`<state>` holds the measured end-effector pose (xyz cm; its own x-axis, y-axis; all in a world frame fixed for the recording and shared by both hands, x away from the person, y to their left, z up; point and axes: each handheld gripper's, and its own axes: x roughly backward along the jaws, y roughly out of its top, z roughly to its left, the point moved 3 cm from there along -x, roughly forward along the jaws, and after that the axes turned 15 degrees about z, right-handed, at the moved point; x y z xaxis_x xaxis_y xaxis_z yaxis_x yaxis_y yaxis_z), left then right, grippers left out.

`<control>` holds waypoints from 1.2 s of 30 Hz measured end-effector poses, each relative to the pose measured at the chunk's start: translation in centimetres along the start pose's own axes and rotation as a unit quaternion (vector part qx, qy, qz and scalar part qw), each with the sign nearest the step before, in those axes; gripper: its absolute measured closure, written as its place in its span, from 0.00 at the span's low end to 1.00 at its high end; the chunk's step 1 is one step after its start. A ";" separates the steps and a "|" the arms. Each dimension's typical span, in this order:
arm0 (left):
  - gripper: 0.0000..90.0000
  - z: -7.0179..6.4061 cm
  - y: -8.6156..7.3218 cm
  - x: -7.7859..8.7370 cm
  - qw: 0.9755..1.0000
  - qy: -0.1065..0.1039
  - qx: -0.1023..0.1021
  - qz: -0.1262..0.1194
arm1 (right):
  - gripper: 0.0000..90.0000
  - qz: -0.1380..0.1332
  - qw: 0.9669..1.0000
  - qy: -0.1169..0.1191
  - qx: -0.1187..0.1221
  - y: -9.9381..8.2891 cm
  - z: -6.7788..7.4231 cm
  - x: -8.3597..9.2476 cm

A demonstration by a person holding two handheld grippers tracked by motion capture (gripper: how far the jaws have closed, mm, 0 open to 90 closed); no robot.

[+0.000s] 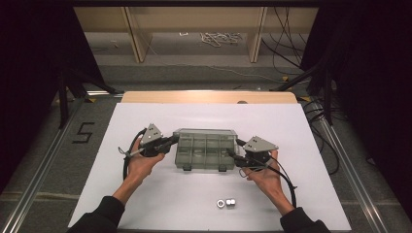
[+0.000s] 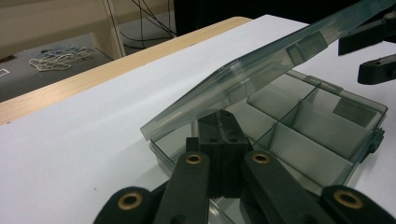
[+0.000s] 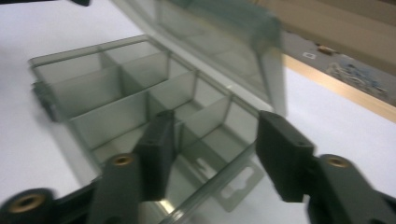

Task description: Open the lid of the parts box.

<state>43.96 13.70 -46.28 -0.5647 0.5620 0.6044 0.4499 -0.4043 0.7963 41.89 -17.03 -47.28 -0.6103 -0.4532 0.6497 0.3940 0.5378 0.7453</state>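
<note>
This looks like a lab or a test room made for recording, not a home. A table (image 1: 209, 97) with a pale wood edge has a big white sheet (image 1: 160, 194) spread flat over it. Black curtains (image 1: 29, 73) hang on both sides and make the room dark there. Metal rails (image 1: 43, 165) run along the grey floor (image 1: 87, 160) beside the table, and a black number 5 (image 1: 83, 132) is marked on the floor. Lots of black cables (image 1: 286, 43) hang and lie about at the back right. A white rope (image 1: 221, 38) lies in a heap on the floor. Plain wooden legs (image 1: 136, 34) stand behind it.
</note>
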 end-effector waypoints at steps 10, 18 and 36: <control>1.00 0.1 0.1 0.1 1.000 -0.001 0.004 -0.004 | 0.20 -0.014 0.999 -0.019 -0.045 0.5 -1.3 -1.0; 1.00 0.1 0.1 0.1 1.000 0.002 -0.005 -0.002 | 0.24 -0.015 0.999 -0.030 -0.035 1.2 -1.7 -1.9; 1.00 0.0 0.1 0.1 1.000 0.003 -0.004 0.000 | 0.73 -0.036 0.999 -0.027 -0.023 1.7 -2.8 -2.4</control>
<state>43.97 13.72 -46.19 -0.5692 0.5579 0.6040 0.4443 -0.4094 0.7969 45.96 -16.98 -47.18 -0.6740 -0.4489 0.5867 0.3787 0.4720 0.7961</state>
